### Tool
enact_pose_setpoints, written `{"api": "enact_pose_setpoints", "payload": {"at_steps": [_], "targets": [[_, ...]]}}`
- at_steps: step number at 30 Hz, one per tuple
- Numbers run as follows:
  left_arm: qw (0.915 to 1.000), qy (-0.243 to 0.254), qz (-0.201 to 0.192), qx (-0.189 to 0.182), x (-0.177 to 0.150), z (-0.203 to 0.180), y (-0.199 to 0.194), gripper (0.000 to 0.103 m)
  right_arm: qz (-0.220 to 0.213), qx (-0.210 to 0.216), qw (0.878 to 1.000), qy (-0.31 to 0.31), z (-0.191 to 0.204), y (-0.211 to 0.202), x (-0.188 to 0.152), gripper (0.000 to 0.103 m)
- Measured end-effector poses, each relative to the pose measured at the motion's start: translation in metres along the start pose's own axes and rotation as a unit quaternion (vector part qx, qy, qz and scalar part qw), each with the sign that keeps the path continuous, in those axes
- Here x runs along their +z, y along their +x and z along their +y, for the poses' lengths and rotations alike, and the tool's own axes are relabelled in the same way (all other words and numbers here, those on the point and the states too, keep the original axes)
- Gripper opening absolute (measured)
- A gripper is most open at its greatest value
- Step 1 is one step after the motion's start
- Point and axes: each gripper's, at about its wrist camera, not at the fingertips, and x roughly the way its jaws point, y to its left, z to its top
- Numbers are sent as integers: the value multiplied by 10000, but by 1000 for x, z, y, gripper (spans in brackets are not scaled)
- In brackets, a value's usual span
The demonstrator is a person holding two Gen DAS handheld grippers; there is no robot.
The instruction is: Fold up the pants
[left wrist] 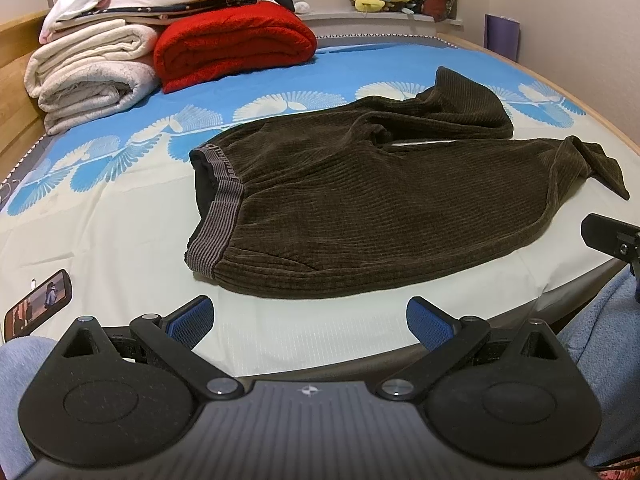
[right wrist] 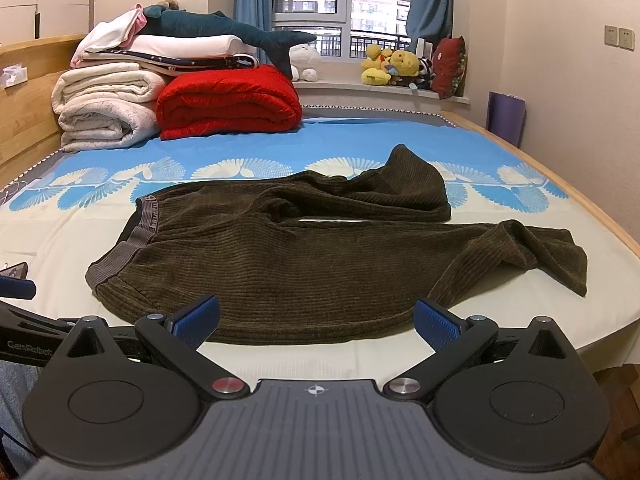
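Hovering wide and empty, left gripper (left wrist: pixel 310 322) and right gripper (right wrist: pixel 317 323) face the pants (right wrist: pixel 304 256). Crumpled leg ends (right wrist: pixel 544 256) risk folding unevenly; thick corduroy may slip.

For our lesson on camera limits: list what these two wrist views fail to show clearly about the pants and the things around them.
- Pants: both views, the underside lies against the bed; the far leg's hem is bunched and folded over.
- Waistband lettering: too small and creased to read.
- Phone: left view, screen too small; right view, cut off by the left edge.
- Right tool: left view, only a part shows at the right edge.
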Motion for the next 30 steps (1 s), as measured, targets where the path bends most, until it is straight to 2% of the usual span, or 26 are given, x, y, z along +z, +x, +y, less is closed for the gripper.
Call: {"api": "enact_pose_setpoints", "payload": {"at_steps": [30], "targets": [[10000,-44,62,15,1,2,4,103,87,2,9999,-69,5,8,2,102]]}}
